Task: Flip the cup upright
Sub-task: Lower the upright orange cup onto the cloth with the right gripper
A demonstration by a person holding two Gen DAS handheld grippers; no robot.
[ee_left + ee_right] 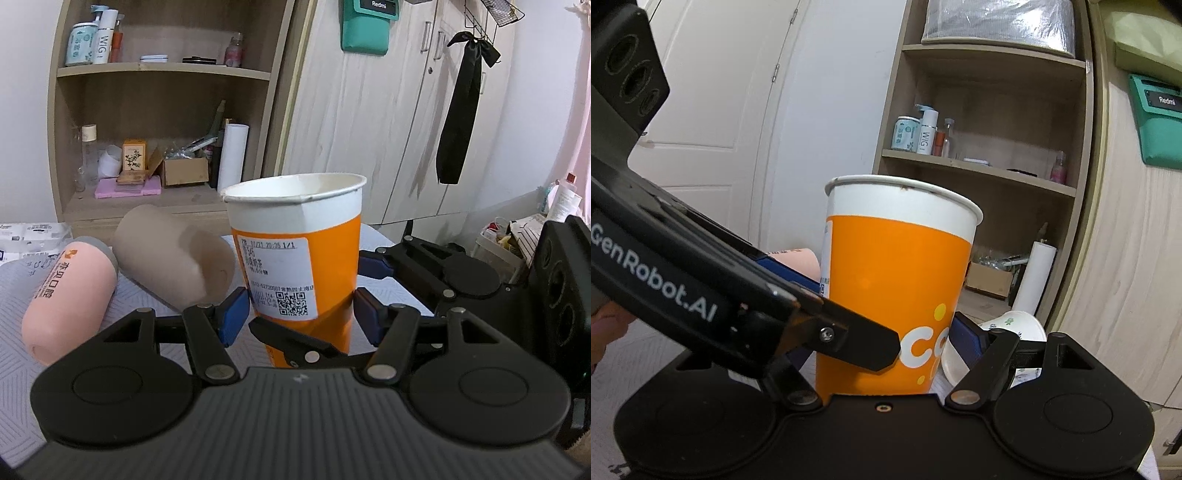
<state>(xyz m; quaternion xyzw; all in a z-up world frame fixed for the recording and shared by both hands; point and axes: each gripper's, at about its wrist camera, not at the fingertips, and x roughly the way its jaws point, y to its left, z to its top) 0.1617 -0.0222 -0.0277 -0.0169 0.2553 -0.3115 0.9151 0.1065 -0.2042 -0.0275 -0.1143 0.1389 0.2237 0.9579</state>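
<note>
Black linkages of the left gripper [301, 314] fill the near view, its blue pads [233, 314] standing on either side of the paper cup [295, 243] with small gaps, so the jaws are open around it. Upright on the counter [74, 369], the cup has its long axis vertical and its mouth facing up. Behind the cup to its left lie a pink bottle [70, 299] and a tan bottle [173, 254]. From the cup's other side the right gripper [886, 343] brackets it; whether its jaws grip it I cannot tell.
</note>
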